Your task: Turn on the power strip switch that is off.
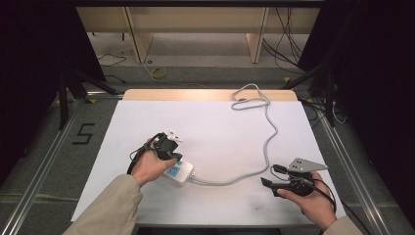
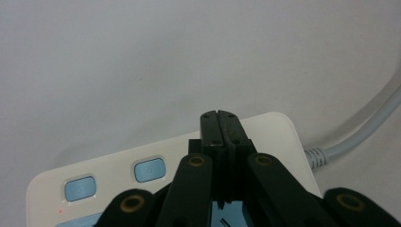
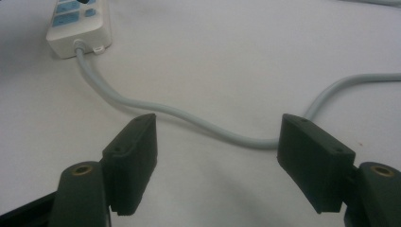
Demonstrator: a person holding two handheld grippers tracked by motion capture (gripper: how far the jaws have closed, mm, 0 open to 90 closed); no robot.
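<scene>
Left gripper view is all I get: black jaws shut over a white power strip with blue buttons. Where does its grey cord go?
Observer: The cord snakes across the white table and ends in a loop near the far edge.
Operator: Where's the other gripper?
Observer: The right gripper is held near the table's right front corner, well apart from the power strip.
Operator: Is it grabbing anything?
Observer: No. Its jaws stand wide open, and the cord lies on the table ahead of them, untouched.
</scene>
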